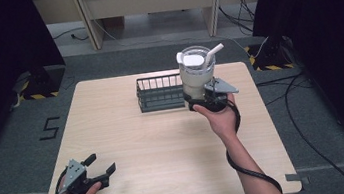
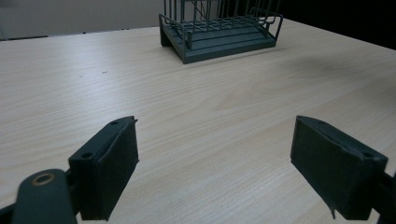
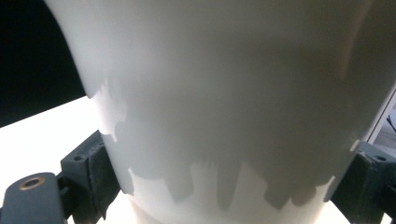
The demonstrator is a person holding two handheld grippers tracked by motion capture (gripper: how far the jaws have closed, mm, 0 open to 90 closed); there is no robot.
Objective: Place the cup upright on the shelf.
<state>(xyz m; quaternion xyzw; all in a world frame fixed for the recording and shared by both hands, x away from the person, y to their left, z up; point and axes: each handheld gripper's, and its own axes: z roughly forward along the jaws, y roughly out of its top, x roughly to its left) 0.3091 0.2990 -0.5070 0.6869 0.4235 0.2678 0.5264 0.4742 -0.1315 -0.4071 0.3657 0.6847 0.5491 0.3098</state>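
Note:
A tall white tumbler (image 1: 196, 76) with a clear lid and a white straw (image 1: 215, 51) is held upright, lifted off the table, by my right gripper (image 1: 204, 102). The jaws are shut on its lower body. Up close, the tumbler's wall (image 3: 224, 93) spans the right gripper (image 3: 224, 186), a black pad on each side. It hangs over the right end of a dark wire basket (image 1: 159, 92), which stands at the table's far middle. Near the front left corner, my left gripper (image 1: 102, 163) is open and holds nothing. Ahead of the left gripper (image 2: 215, 172) stands the basket (image 2: 219, 32).
The light wooden table (image 1: 166, 148) has bare surface between the two hands. A faint shadow lies on the wood right of the basket. Cables run over the grey floor at the right, and dark curtains stand on both sides.

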